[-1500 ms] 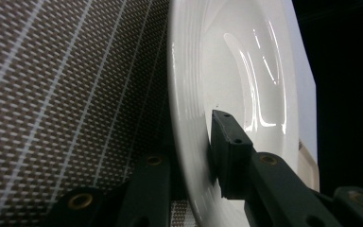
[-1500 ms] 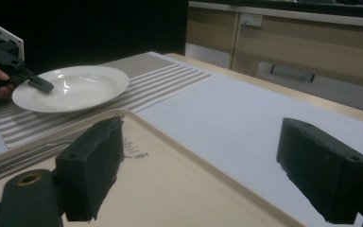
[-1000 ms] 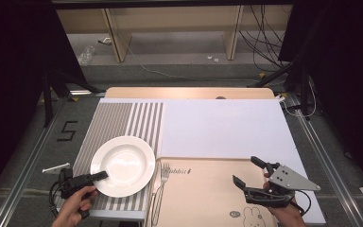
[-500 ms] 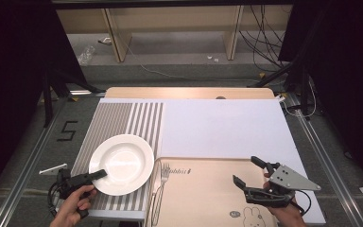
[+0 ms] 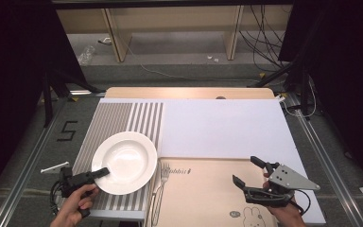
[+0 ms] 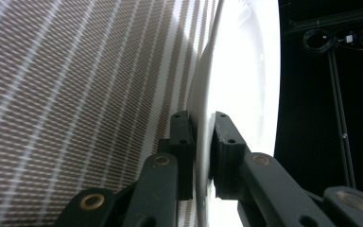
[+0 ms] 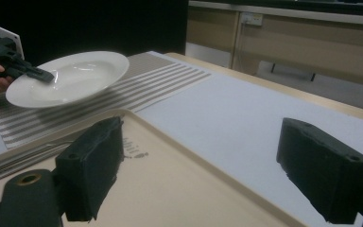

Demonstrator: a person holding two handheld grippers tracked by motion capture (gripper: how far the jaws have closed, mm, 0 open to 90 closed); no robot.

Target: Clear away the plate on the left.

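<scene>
A white plate (image 5: pixel 125 162) is held up over the striped mat (image 5: pixel 123 123) at the table's left. My left gripper (image 5: pixel 100 172) is shut on its near-left rim. In the left gripper view the two jaws clamp the plate's rim (image 6: pixel 203 94) between them (image 6: pixel 199 142). The right gripper view shows the plate (image 7: pixel 71 78) lifted clear of the mat, pinched by the far gripper (image 7: pixel 40 74). My right gripper (image 5: pixel 247 171) hovers open over the beige tray (image 5: pixel 203 189) with nothing between its jaws (image 7: pixel 198 165).
A fork (image 5: pixel 159 182) lies along the tray's left edge beside the plate. A white sheet (image 5: pixel 222 127) covers the middle and right of the table. A small white object (image 5: pixel 54 167) lies on the floor at the left.
The plate has shifted slightly to the right and up with the left gripper. The right gripper has stayed in place.
</scene>
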